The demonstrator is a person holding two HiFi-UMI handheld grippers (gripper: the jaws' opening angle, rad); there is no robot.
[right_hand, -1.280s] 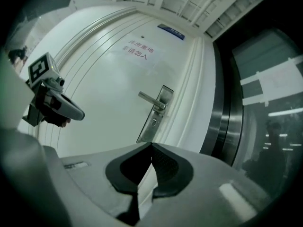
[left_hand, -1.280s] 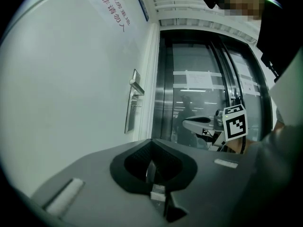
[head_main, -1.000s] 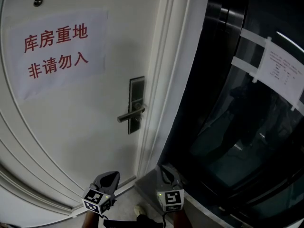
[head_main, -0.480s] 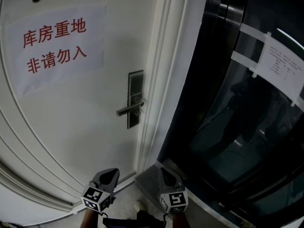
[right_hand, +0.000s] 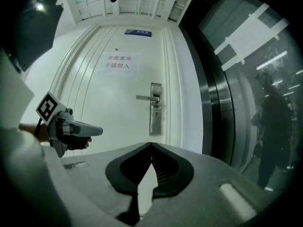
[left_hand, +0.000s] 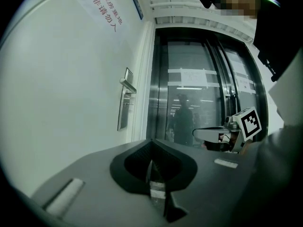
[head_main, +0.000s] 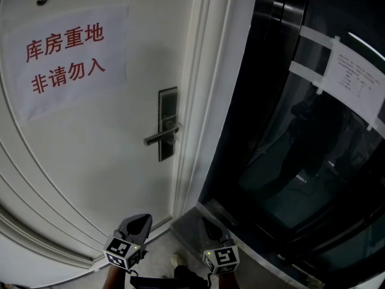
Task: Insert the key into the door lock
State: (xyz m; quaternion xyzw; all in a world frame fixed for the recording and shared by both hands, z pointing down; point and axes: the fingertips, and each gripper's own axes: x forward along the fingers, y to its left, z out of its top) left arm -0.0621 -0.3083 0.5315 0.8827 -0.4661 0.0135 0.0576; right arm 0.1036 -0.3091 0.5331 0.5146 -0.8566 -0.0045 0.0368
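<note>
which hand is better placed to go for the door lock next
Left, probably: the left gripper is shut on a small metal piece, likely the key, and sits before the door. The right gripper is shut on nothing.

White paper sign (head_main: 66, 56) with red characters, left; taped notice (head_main: 355, 80) on dark glass panel (head_main: 289, 179), right.

Fine print of the taped notice (head_main: 355, 83) illegibly small; blue sign (right_hand: 138, 32) above the door (right_hand: 118, 126) likewise.
</note>
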